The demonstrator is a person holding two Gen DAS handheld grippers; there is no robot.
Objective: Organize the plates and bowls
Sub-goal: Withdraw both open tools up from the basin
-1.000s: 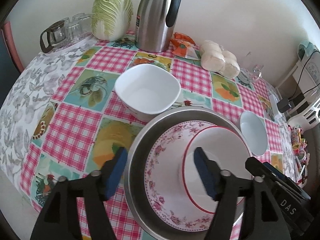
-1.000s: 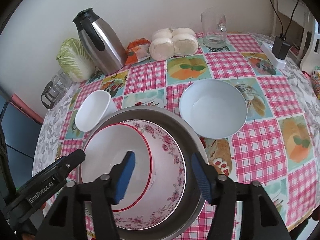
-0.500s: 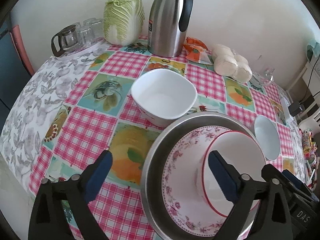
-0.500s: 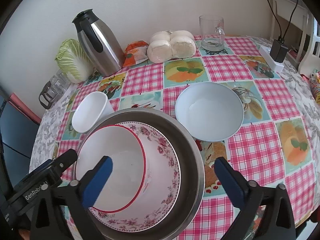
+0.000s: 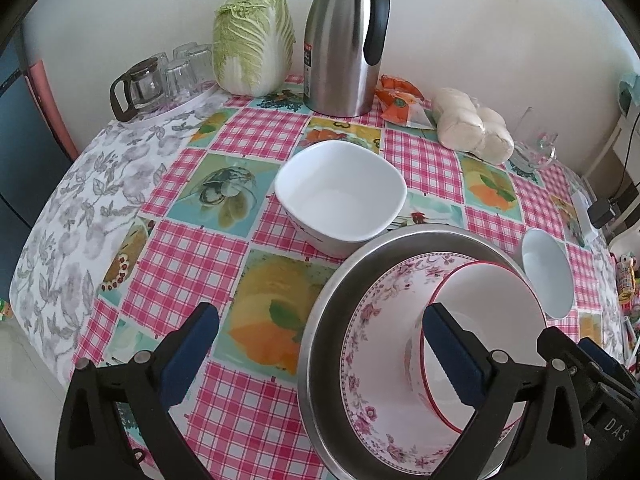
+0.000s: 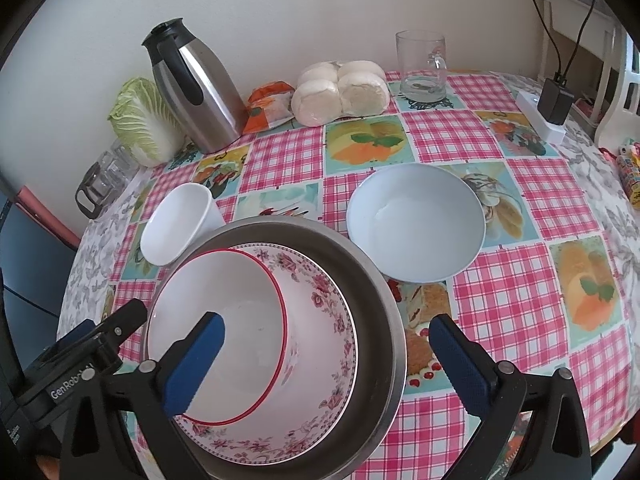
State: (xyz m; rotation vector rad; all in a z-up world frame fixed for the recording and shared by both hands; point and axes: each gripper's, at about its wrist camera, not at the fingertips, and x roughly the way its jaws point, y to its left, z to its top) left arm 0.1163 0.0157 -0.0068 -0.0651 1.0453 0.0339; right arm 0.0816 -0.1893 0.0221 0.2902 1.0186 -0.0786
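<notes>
Steel basin, lower centre of right view, holds floral plate, which holds red-rimmed bowl. Pale round bowl right of basin; square white bowl above it. My left gripper and right gripper have just been opening; both released, holding nothing.

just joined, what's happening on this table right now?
A person with a tool in each hand is nesting dishes. The red-rimmed bowl sits tilted inside the floral bowl, which sits in the steel basin. Both the left tool and right tool have just opened wide and grip nothing. A square white bowl and a pale blue bowl are still loose on the checked tablecloth.
</notes>
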